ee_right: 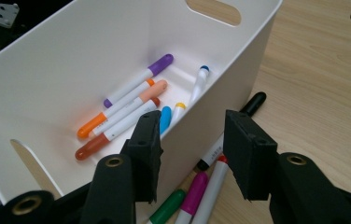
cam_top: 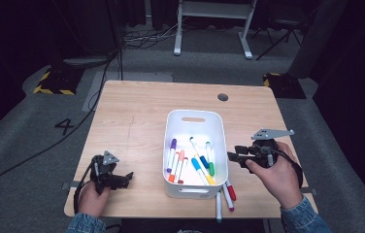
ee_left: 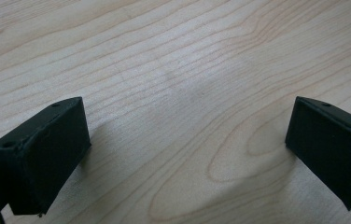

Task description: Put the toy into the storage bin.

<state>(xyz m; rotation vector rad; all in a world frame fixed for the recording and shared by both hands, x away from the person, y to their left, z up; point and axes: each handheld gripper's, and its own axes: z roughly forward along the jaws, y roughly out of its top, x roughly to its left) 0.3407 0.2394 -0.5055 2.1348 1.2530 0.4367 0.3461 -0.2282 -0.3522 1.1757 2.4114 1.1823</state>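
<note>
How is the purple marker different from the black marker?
The purple marker lies inside the white bin among other markers; the black marker lies outside it on the table, against the bin's wall. The purple one shows whole; the black one is partly hidden behind the right gripper. Both have white barrels and lie flat.

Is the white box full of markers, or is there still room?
Still room. The white box holds a loose layer of markers on its floor, with bare bottom showing; more markers lie outside on the table.
</note>
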